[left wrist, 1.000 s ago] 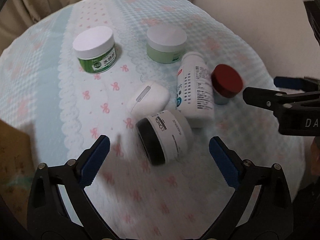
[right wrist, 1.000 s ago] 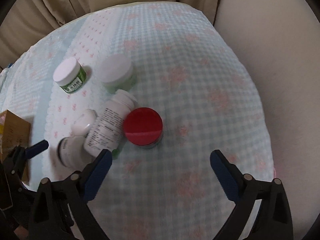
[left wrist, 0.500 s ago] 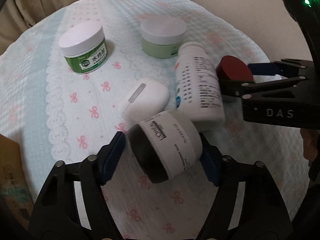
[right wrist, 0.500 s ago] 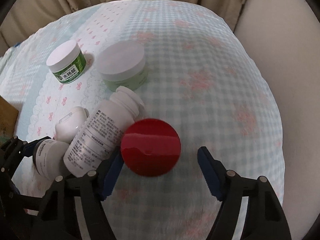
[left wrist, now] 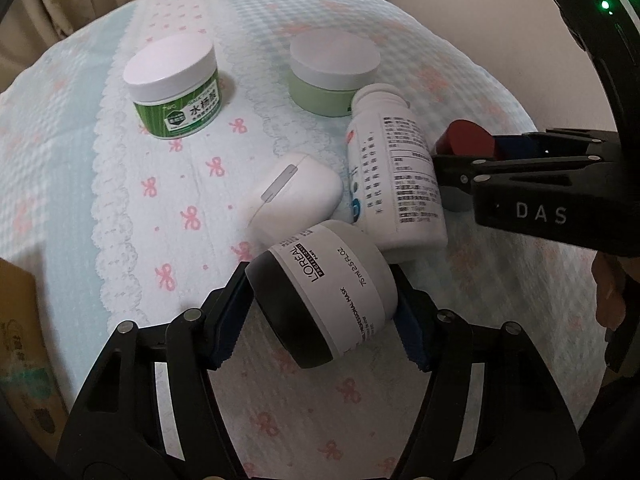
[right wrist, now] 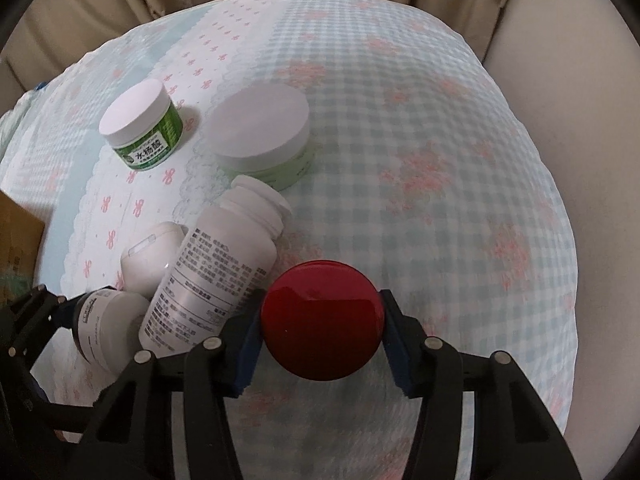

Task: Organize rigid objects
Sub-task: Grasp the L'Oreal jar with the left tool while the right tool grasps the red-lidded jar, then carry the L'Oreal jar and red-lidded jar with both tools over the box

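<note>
Left wrist view shows the left hand-held gripper (left wrist: 322,320) clamped about half open on a white jar with a black lid (left wrist: 320,292) lying on its side at 6 o'clock; gripped across a round wall, it could roll out. At 3 o'clock the right hand-held gripper (right wrist: 320,338) is closing on the red-lidded jar (right wrist: 322,320), pads at its sides. Lifting either could nudge the lying white bottle (left wrist: 394,176) at 1 o'clock and the white case (left wrist: 292,196) touching it.

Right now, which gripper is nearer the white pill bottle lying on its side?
Right. The right gripper, closing on the red-lidded jar, has one finger beside the pill bottle. The left gripper clamps the black-lidded jar just past the bottle's base.
</note>
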Demonstrator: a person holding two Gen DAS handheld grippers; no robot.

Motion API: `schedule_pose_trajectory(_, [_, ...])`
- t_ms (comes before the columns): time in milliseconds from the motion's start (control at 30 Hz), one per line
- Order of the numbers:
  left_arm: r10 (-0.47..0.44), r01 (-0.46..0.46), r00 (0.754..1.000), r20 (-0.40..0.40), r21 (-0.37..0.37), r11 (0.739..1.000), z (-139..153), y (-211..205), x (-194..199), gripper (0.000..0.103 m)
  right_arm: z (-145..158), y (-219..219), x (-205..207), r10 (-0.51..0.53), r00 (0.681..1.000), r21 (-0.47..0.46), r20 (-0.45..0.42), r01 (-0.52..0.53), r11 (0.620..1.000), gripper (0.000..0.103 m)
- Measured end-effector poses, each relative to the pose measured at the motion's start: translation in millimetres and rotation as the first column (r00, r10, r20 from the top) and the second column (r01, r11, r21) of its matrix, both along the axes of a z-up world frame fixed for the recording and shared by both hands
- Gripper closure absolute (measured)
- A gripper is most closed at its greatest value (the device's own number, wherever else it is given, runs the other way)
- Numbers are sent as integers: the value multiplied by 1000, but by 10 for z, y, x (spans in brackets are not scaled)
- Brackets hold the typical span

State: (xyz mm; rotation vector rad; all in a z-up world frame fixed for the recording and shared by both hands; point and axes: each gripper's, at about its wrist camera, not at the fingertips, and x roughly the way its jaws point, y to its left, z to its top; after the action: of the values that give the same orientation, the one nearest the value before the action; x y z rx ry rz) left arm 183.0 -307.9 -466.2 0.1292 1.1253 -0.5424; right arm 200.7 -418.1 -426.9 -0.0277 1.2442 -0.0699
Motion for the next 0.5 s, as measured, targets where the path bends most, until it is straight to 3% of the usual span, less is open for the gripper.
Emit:
schedule_pose_trajectory(267, [38,-38,999,-6,-29,999,113,161,-21,40,132,-107,-103,-92,996,31,2,92,995,53])
schedule_pose_trajectory(500, [69,-66,997,30,-72,995,571,287,-63,40,577,-171,-223,-186,982,51,25,185,981,53])
